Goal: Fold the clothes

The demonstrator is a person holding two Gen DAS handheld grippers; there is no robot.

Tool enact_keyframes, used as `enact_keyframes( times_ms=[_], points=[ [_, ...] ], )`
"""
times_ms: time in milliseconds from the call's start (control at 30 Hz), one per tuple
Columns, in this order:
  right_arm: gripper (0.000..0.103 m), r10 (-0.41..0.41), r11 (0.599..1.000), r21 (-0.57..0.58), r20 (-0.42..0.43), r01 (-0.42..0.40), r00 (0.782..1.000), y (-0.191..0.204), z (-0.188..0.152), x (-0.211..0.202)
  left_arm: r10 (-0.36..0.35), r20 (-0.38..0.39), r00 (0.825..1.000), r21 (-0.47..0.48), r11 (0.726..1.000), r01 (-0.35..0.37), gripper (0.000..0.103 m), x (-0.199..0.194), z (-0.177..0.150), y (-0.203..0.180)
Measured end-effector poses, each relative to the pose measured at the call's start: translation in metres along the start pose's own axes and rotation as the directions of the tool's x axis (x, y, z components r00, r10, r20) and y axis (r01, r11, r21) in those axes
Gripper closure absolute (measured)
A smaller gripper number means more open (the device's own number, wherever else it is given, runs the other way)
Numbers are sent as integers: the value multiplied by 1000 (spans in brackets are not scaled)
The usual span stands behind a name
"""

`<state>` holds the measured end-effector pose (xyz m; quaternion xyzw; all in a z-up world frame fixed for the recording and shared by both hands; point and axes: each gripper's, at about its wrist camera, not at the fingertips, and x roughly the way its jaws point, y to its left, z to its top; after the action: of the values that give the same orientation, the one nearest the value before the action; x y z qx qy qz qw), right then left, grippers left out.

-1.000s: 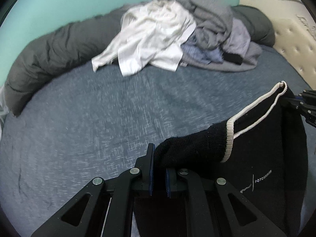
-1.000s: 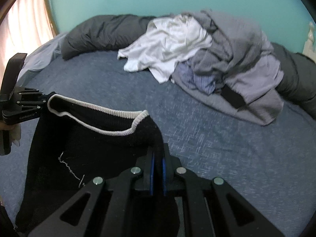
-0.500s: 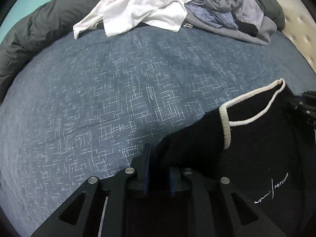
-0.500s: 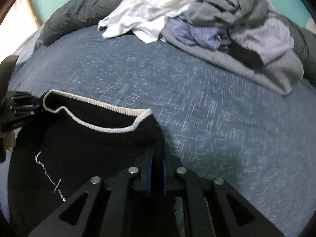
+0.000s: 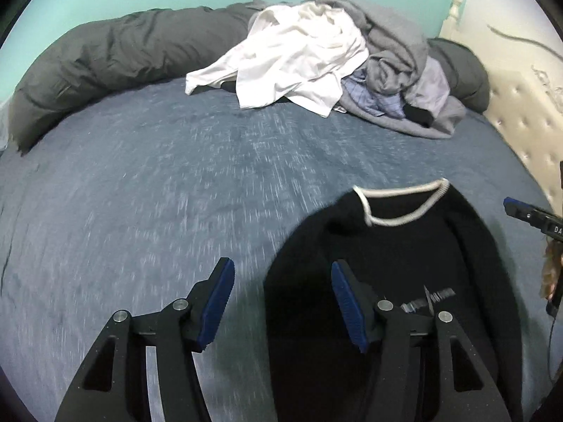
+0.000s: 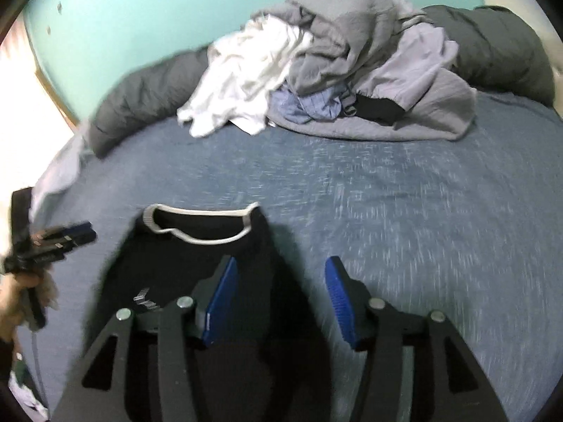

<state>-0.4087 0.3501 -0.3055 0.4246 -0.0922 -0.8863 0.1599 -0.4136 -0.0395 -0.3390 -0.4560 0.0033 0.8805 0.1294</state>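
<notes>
A black sweater (image 5: 415,253) with a white-trimmed collar lies flat on the blue bed (image 5: 158,193), collar toward the far side. It also shows in the right wrist view (image 6: 169,267). My left gripper (image 5: 281,299) is open and empty above the sweater's left shoulder edge. My right gripper (image 6: 279,299) is open and empty above its right shoulder edge. Each gripper shows at the edge of the other's view: the right gripper (image 5: 527,214) and the left gripper (image 6: 67,237).
A pile of unfolded clothes (image 5: 316,56), white, grey and pale blue, lies at the far side of the bed. A long dark grey bolster (image 5: 105,59) runs along the teal wall. A tufted cream headboard (image 5: 527,130) stands on the right.
Both grippers were shut on the sweater's shoulders and held it up; they lowered it onto the bed, opened, let go and lifted back.
</notes>
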Motion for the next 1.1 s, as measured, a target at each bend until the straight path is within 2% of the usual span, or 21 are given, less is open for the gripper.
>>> enact_keyframes(
  times_ms=[267,433,533,867,1100],
  points=[
    [50,98,994,37,39,-99,994,26,-86,-74,-17,-47,999,-7,1000,16,42,-51,-98,-6],
    [50,116,992,35,63,-118,991,45,-131,-108,-24,-92,995,-33,999,21,42,-68,-155,-15],
    [49,91,995,23,54,-93,994,54,-150,-118,-29,-107,994,-66,998,22,42,-76,-179,-19],
    [49,52,995,80,109,-61,993,50,-192,-149,-33,-158,987,-118,993,14,42,-92,-226,-24],
    [49,61,992,100,139,-76,988,42,-207,-149,-32,-208,978,-90,996,14,42,-93,-244,-34]
  ],
)
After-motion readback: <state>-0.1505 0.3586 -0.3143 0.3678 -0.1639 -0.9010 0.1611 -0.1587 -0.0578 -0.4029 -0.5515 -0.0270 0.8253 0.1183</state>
